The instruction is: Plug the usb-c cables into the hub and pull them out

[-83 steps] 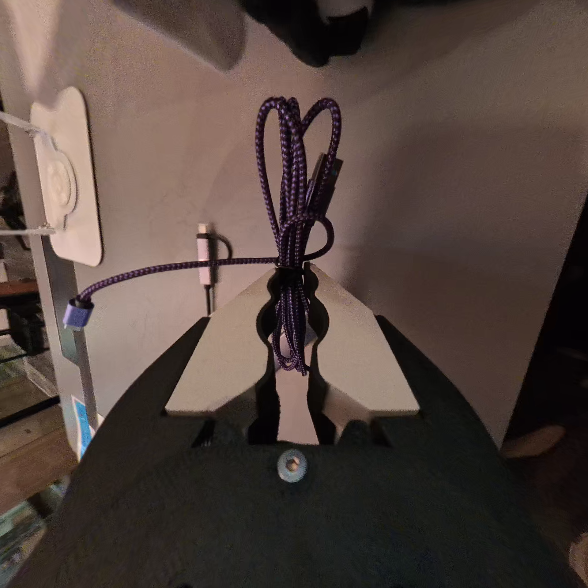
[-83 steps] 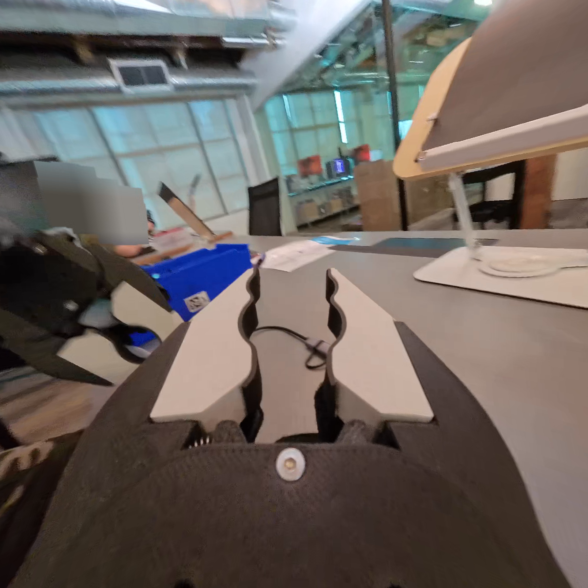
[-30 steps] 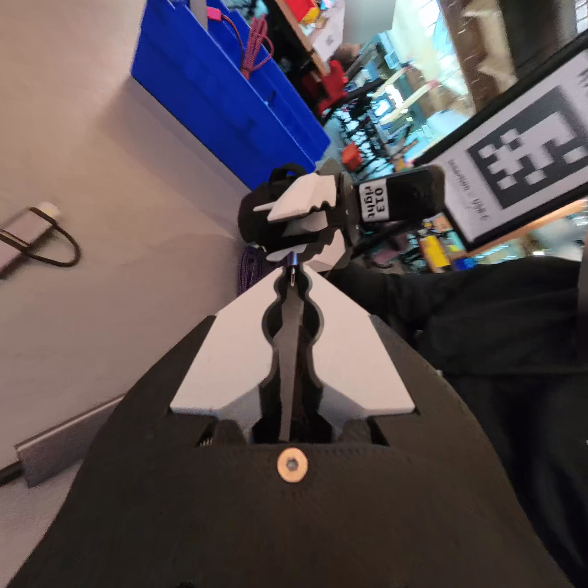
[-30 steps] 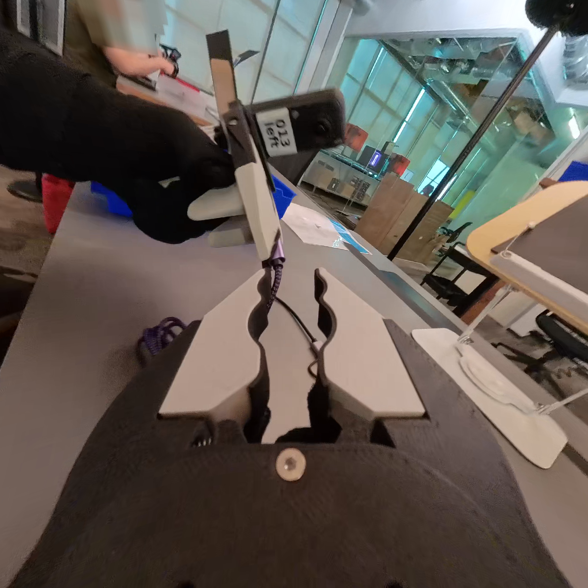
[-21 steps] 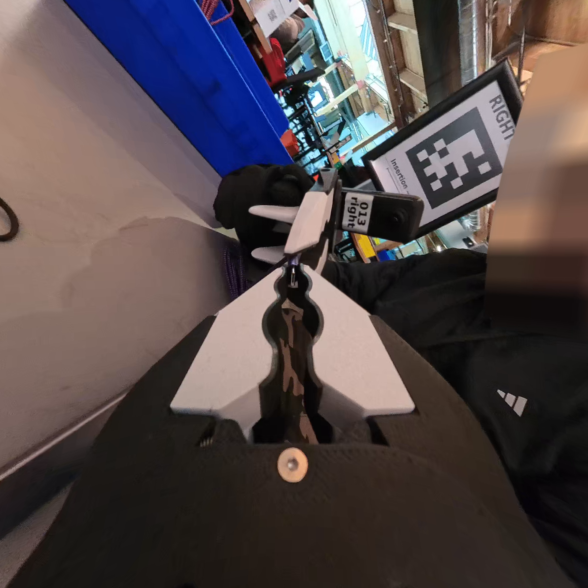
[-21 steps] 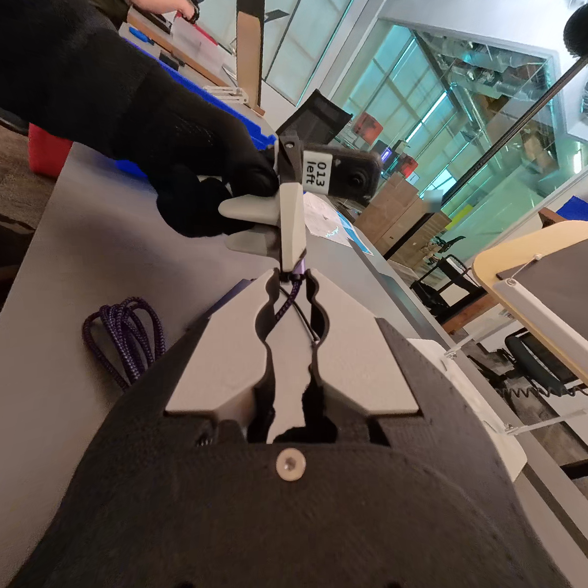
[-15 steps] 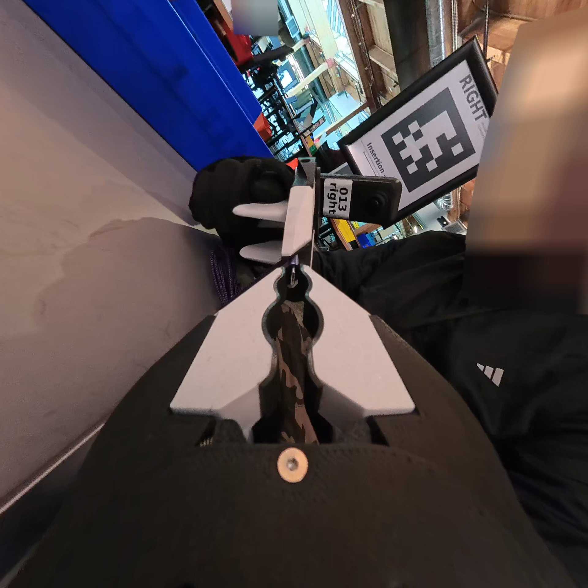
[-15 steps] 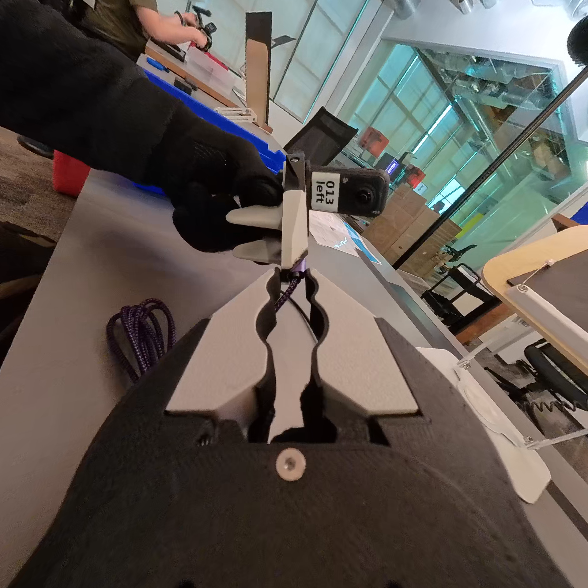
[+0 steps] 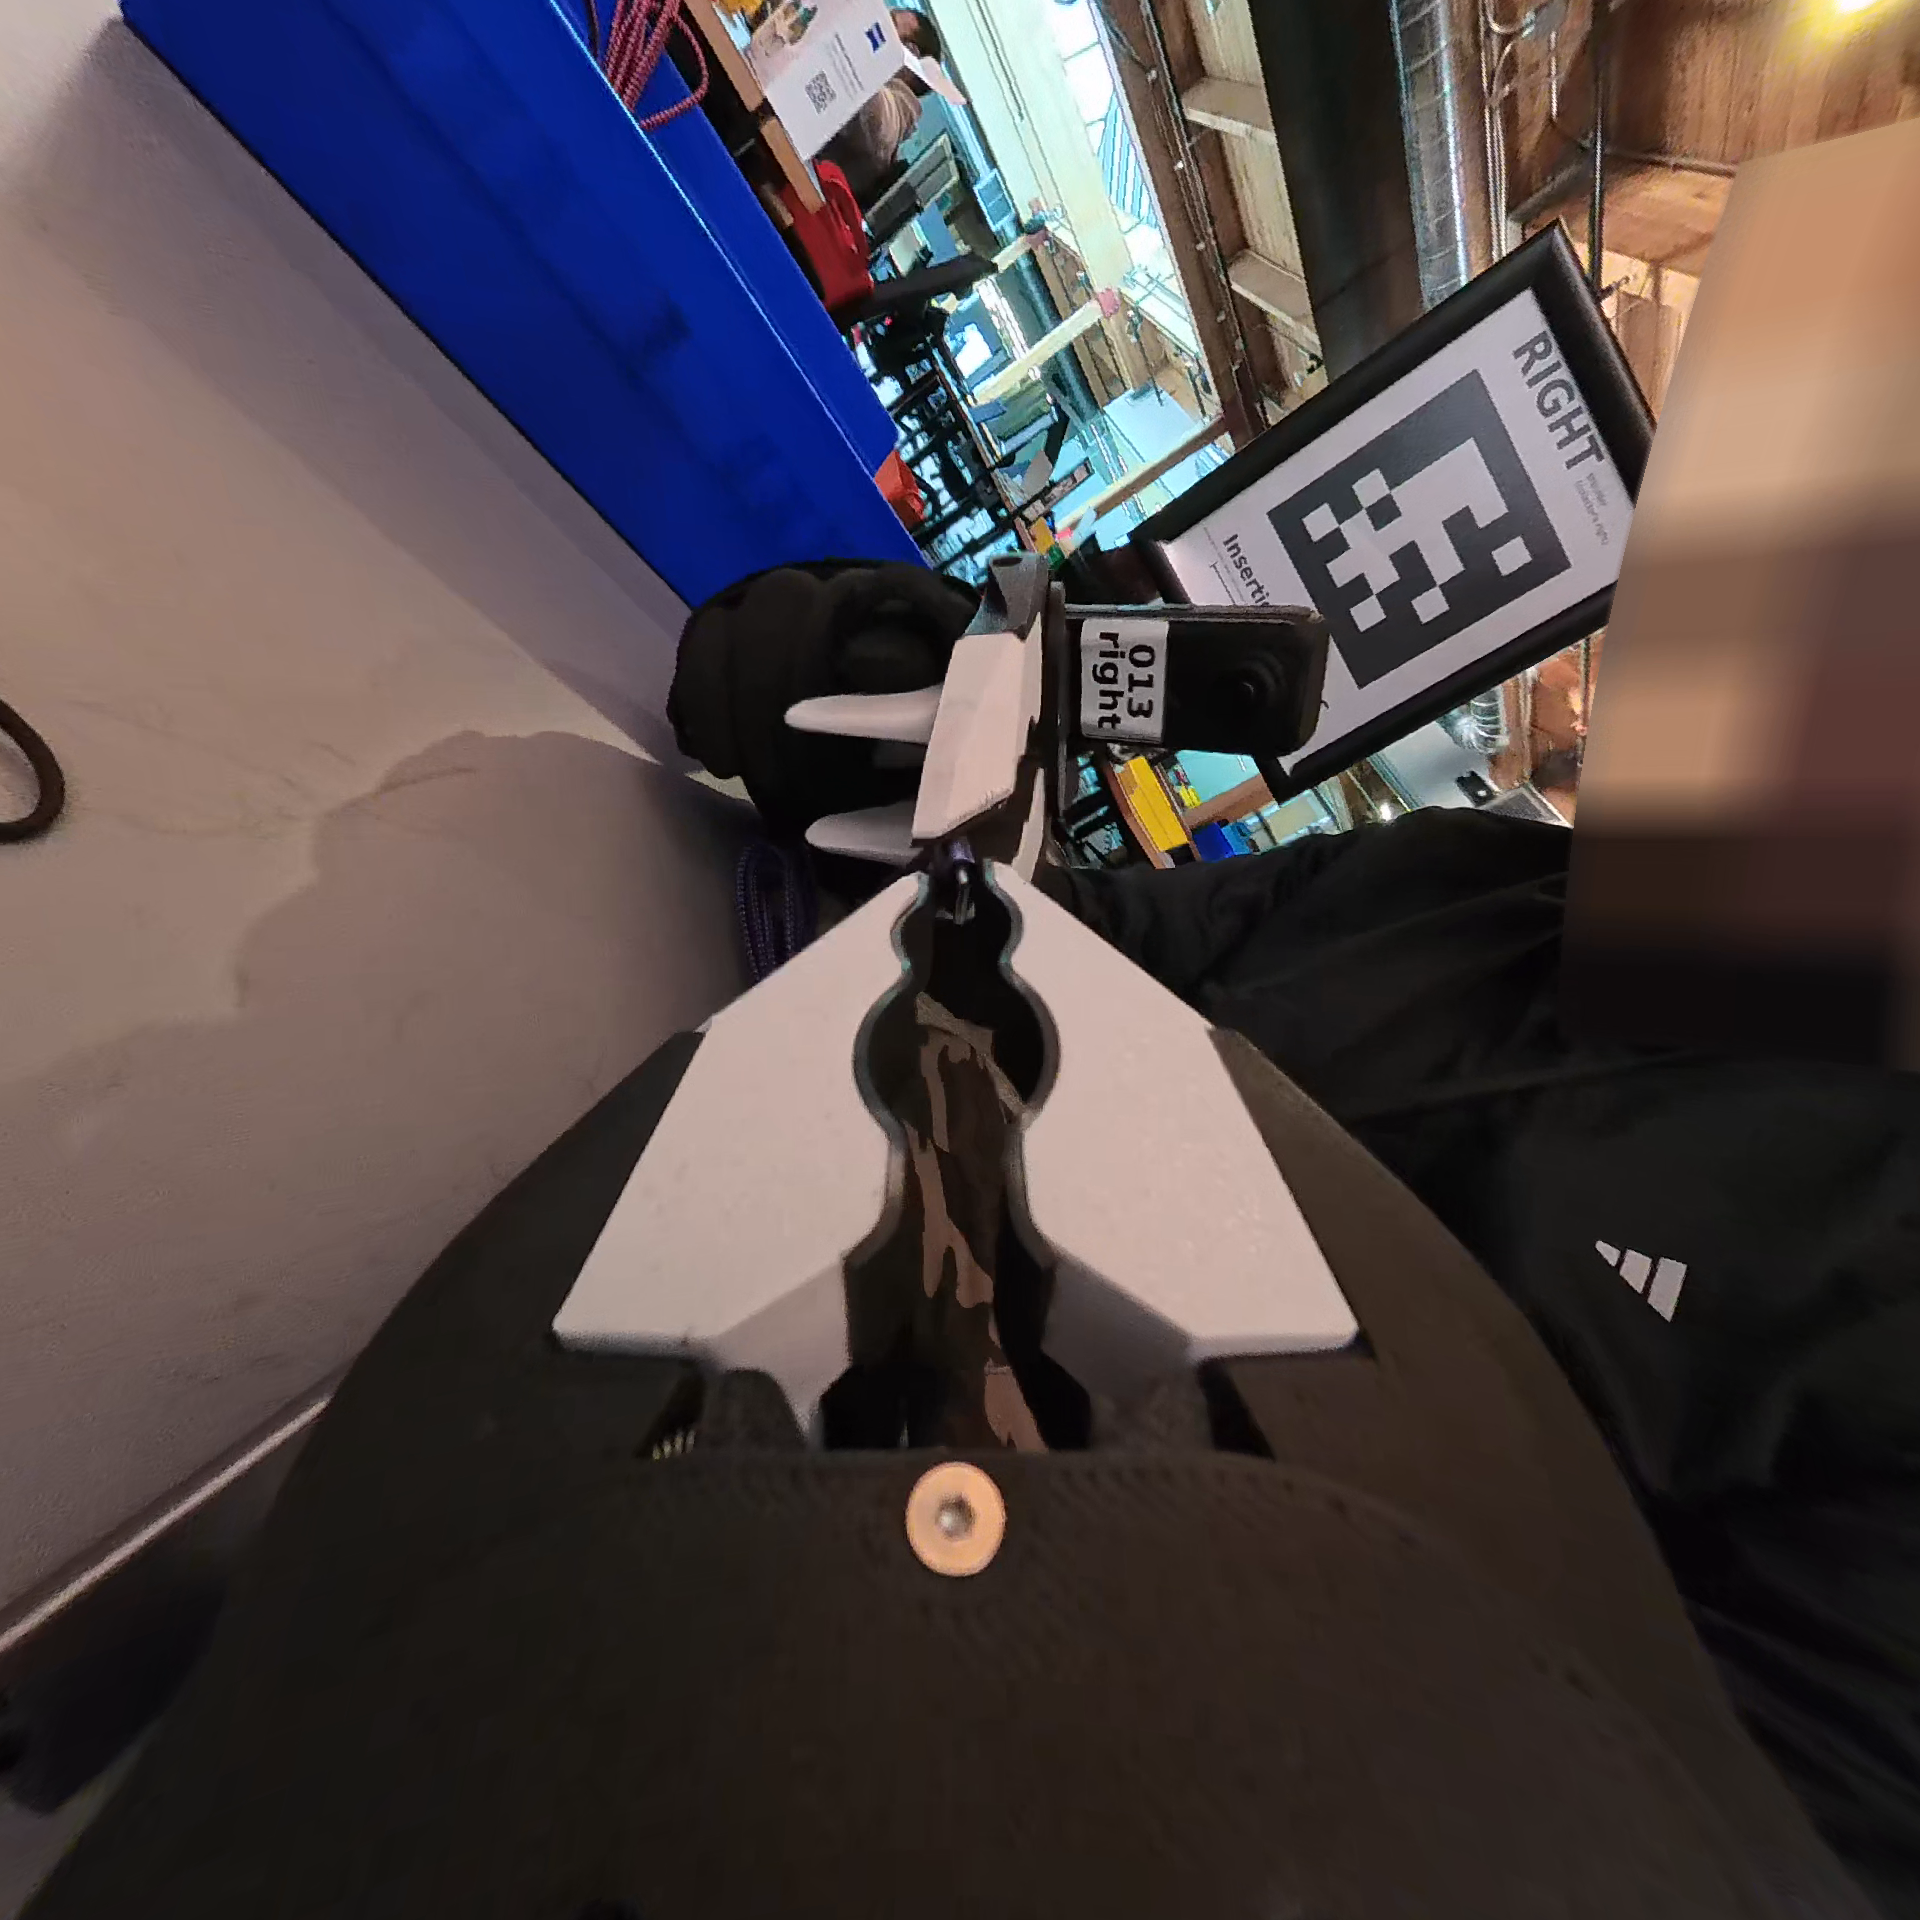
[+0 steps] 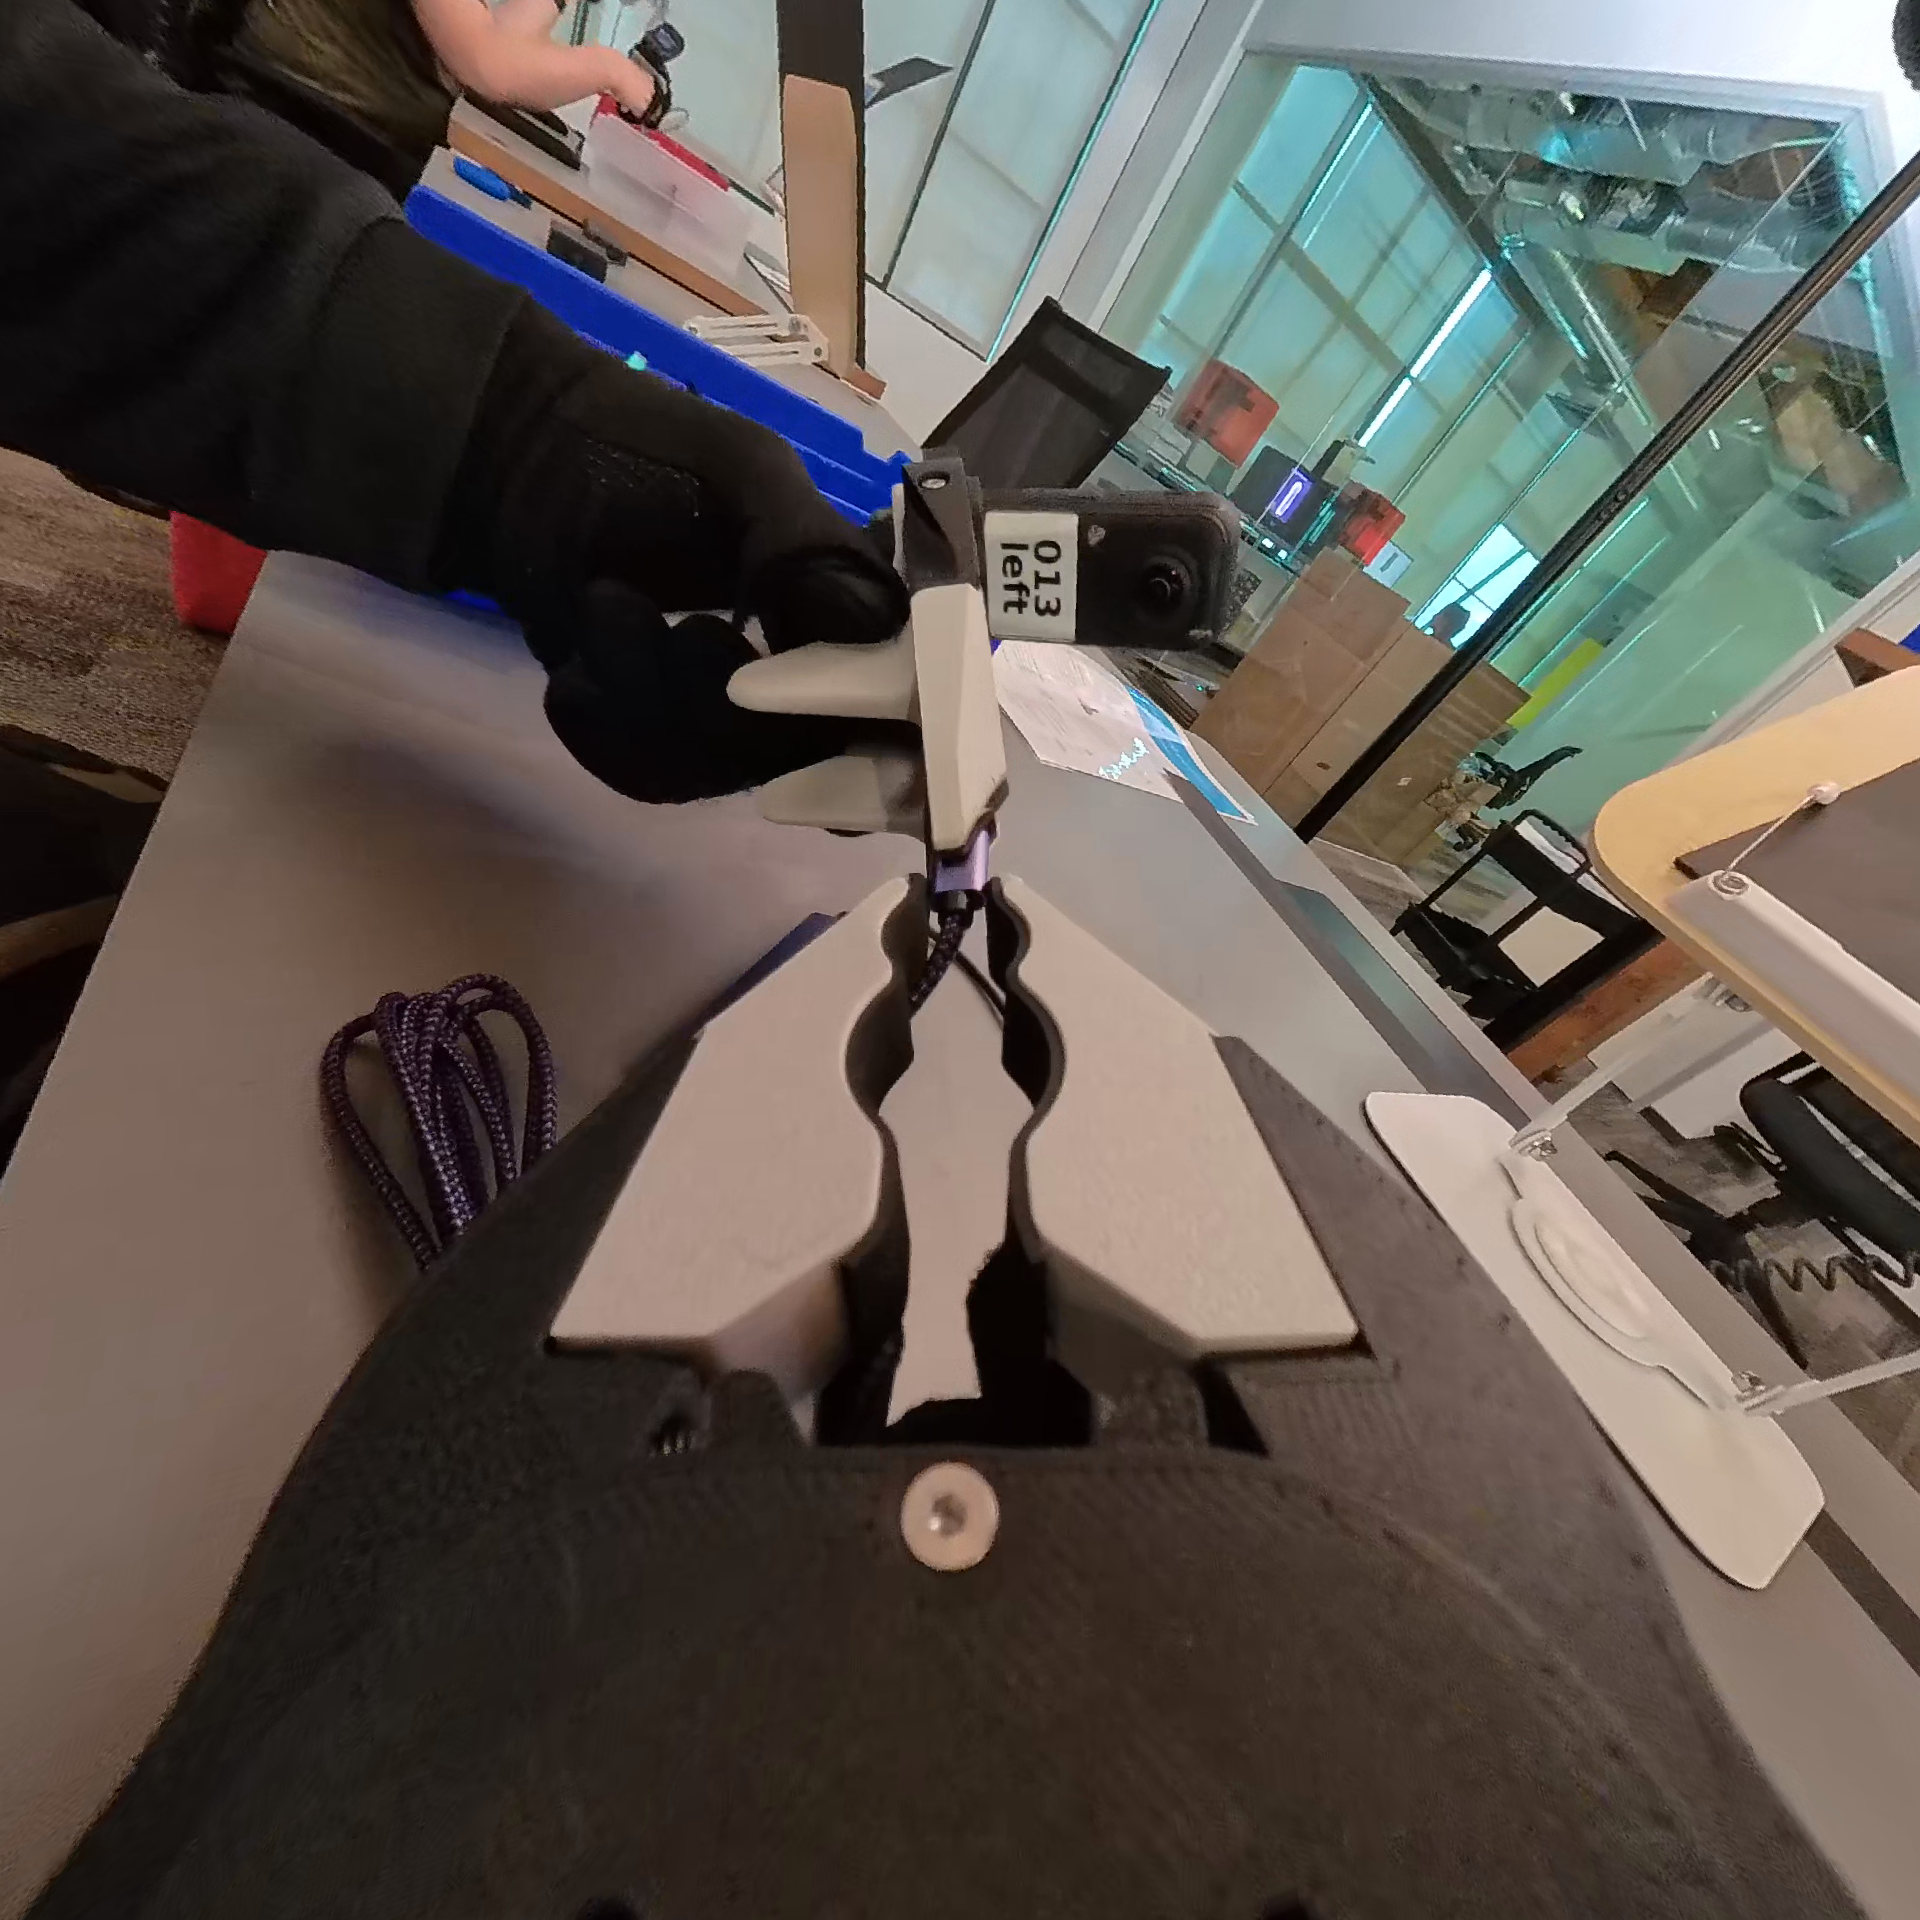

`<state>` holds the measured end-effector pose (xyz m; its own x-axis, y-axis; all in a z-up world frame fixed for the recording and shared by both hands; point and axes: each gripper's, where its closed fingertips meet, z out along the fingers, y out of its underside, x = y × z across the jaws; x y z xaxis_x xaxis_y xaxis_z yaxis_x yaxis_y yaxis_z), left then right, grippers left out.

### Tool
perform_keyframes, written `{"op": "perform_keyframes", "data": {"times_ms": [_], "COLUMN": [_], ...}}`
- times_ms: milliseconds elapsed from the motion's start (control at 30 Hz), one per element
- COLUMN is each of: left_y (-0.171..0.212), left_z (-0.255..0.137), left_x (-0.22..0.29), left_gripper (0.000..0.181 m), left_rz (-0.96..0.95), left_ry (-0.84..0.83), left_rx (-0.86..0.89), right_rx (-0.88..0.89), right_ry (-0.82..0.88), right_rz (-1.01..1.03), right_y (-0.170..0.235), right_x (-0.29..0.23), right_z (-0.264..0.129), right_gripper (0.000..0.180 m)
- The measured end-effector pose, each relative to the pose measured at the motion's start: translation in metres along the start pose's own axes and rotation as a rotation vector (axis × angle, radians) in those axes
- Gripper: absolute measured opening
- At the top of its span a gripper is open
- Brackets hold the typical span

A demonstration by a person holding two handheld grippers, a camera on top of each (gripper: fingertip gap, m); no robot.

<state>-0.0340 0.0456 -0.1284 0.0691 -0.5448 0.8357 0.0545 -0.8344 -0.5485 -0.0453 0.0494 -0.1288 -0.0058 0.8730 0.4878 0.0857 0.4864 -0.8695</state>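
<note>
— Edges, room to move?
— Grey table (image 10: 312,831) long and mostly bare; near edge at left, far edge running off toward the glass wall. Blue bin (image 9: 540,239) along the far side, white stand base (image 10: 1621,1340) at right, well apart from the grippers.
— Anything in one view only?
— Coiled purple braided cable (image 10: 447,1091) lying on the table at left, plain only from the right wrist; from the left wrist, just a sliver beside the fingers. Framed marker sign (image 9: 1434,520) only from the left wrist. Hub not made out in either view.
— Tongs?
— Left gripper (image 9: 961,894) clenched tip to tip on the cable's purple plug (image 10: 961,868), held above the table. Right gripper (image 10: 956,904) nearly closed around the cord just below that plug; actual pinch cannot tell. Black-gloved hand (image 10: 665,623) behind the left gripper.
</note>
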Motion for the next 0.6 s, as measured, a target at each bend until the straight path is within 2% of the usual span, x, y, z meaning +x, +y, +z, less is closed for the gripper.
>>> {"op": "perform_keyframes", "data": {"times_ms": [367, 600], "left_y": [0.009, 0.018], "left_z": [0.001, -0.003], "left_x": [0.008, 0.009], "left_gripper": [0.004, 0.005], "left_rz": [-0.113, -0.109], "left_ry": [0.189, 0.276], "left_rx": [0.022, -0.008], "right_rx": [0.031, 0.023], "right_ry": [0.001, -0.02], "right_rz": [-0.083, -0.13], "right_y": [-0.01, -0.011], "right_x": [-0.009, -0.017], "right_z": [0.0, 0.002], "right_gripper": [0.009, 0.011]}}
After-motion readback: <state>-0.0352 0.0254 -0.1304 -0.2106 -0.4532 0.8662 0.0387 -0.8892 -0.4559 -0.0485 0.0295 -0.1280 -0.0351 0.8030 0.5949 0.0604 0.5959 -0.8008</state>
